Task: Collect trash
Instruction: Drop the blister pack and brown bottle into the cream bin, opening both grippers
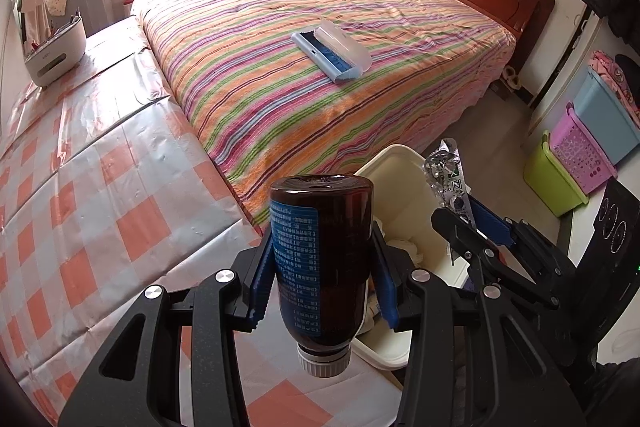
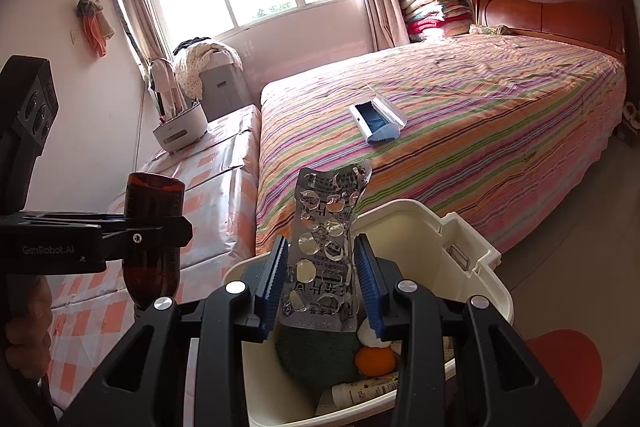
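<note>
Clamping the brown bottle (image 1: 320, 263) around its labelled middle, cap toward the camera, the left gripper (image 1: 322, 275) holds it just beside the cream bin (image 2: 460, 239); rigid and probably slick, it suits that mid-body hold. Further right, the right gripper (image 2: 322, 279) brackets an emptied blister pack (image 2: 326, 247) over the bin (featherlight, crumples easily), though actual pad contact is unclear. Only the right wrist view shows the bin's contents.

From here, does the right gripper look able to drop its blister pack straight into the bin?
Probably yes. The right gripper holds the empty blister pack directly above the open cream trash bin, with nothing between them. The left gripper with its brown bottle sits off to the side.
</note>
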Demonstrator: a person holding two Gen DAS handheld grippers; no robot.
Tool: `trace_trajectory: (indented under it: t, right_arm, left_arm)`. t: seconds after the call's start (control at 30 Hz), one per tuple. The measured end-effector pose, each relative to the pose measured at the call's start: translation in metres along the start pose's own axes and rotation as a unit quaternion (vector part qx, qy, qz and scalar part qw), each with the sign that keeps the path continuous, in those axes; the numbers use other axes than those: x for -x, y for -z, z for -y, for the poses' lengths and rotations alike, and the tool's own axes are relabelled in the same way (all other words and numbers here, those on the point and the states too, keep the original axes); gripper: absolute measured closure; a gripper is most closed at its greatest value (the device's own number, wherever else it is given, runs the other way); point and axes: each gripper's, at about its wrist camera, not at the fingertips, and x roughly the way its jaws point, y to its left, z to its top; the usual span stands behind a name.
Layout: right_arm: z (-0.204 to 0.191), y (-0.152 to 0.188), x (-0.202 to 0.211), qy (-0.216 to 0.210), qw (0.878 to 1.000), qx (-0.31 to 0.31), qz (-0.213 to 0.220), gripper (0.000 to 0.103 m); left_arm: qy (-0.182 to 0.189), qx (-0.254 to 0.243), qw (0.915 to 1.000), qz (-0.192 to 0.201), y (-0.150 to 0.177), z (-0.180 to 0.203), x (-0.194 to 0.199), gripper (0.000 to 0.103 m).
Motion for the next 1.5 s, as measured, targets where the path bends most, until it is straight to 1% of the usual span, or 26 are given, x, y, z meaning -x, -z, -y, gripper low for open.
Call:
trace_trajectory:
  t: [0.43, 0.47, 0.5, 0.57, 1.03, 1.3, 1.5]
  right_arm:
    - [0.008, -0.001, 0.006, 0.005, 1.000, -0.011, 0.009, 0.066]
    - [0.009, -0.001, 0.007, 0.005, 1.000, -0.013, 0.010, 0.065]
    - [0.011, -0.001, 0.007, 0.005, 1.000, -0.015, 0.010, 0.060]
    - [0.012, -0.001, 0.007, 0.006, 1.000, -0.020, 0.009, 0.058]
    - [0.028, -0.008, 0.018, 0.008, 0.998, -0.055, 0.043, 0.057]
    - [0.037, -0.011, 0.024, 0.013, 0.996, -0.071, 0.057, 0.057]
    - [0.041, -0.012, 0.025, 0.017, 0.995, -0.076, 0.063, 0.057]
  left_arm:
    - [0.008, -0.007, 0.9999, -0.005, -0.001, 0.007, -0.005, 0.061]
    - [0.009, -0.008, 0.9999, -0.005, -0.001, 0.008, -0.006, 0.061]
    - [0.009, -0.009, 0.9999, -0.006, -0.001, 0.009, -0.006, 0.061]
    - [0.011, -0.009, 0.9999, -0.007, -0.001, 0.009, -0.008, 0.061]
    - [0.020, -0.003, 0.9997, -0.011, 0.000, 0.021, -0.019, 0.061]
    - [0.018, 0.006, 0.9998, -0.011, 0.003, 0.031, -0.032, 0.061]
    - [0.020, 0.001, 0.9996, -0.022, 0.007, 0.042, -0.045, 0.061]
